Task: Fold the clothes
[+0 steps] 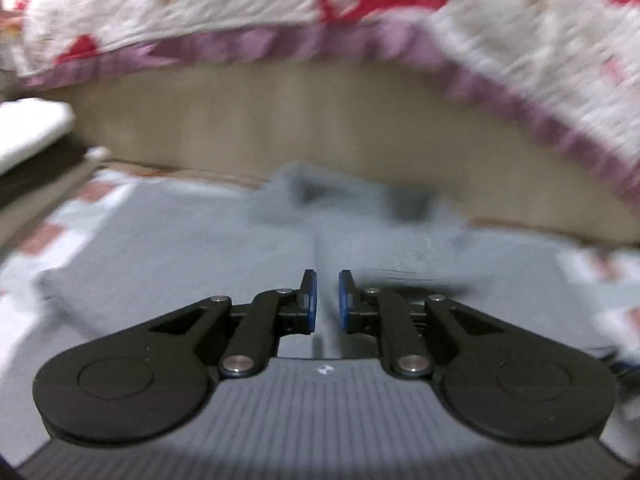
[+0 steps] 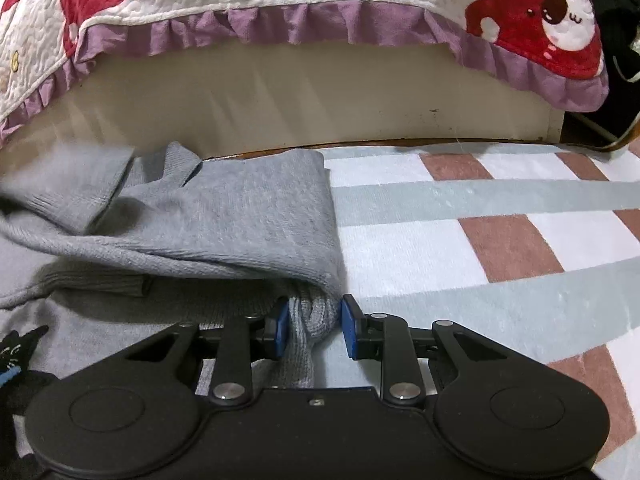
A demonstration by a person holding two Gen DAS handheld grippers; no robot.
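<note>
A grey knit sweater [image 2: 240,216] lies on the checked blanket beside the bed, with one part folded over the body. My right gripper [image 2: 314,326] is shut on a bunched fold of the sweater at its right edge, the knit squeezed between the blue pads. In the blurred left wrist view the sweater [image 1: 200,248] spreads below and ahead of my left gripper [image 1: 327,300]. Its blue pads stand almost together, and a thin grey ridge of cloth seems to run into the narrow gap. A loose sleeve cuff [image 2: 68,184] shows blurred at the left.
A cream bed side [image 2: 320,100] rises just behind the sweater, with a white quilt with red bears and a purple frill [image 2: 320,20] hanging over it. The checked blanket [image 2: 480,240] stretches to the right. A black item [image 2: 16,356] lies at lower left. A white object [image 1: 28,128] sits at the left.
</note>
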